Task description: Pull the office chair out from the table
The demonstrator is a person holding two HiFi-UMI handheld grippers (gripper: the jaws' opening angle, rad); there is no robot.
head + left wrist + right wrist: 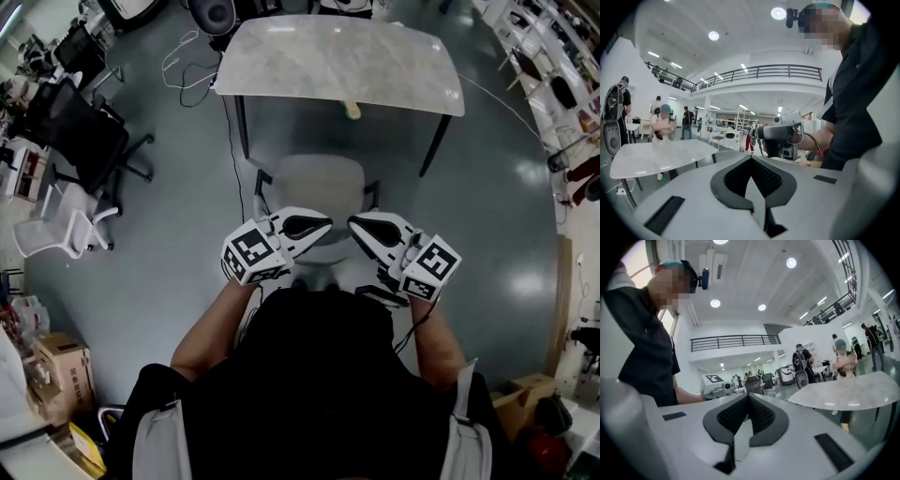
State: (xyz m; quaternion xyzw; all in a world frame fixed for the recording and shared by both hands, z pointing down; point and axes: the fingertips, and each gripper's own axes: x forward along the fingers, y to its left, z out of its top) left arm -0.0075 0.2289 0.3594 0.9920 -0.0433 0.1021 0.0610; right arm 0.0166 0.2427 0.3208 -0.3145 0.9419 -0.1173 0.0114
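Grey office chair (319, 183) sits on the person's side of the marble-look table (342, 61), seat just clear of the table's near edge, armrests on either side of the seat, not tucked under. Left gripper (327, 225) and right gripper (354, 225) are both held up on the side of the chair away from the table, over the chair's rear edge in the head view, tips turned toward each other and close together, not touching. Left gripper view: jaws fully together, ribbed pads meeting, nothing between them; the other gripper and the table top show beyond. Right gripper view: same, jaws pressed together and empty, table off to the right of the frame. Neither gripper touches the chair. Person in a black top (319, 375) stands farther from the table than the chair. Black office chair (80, 131) left of the table, white chair (56, 230) further from it on the same side. Cables (192, 66) lie on the floor at the table's left corner. Several people stand beyond the table in the gripper views.
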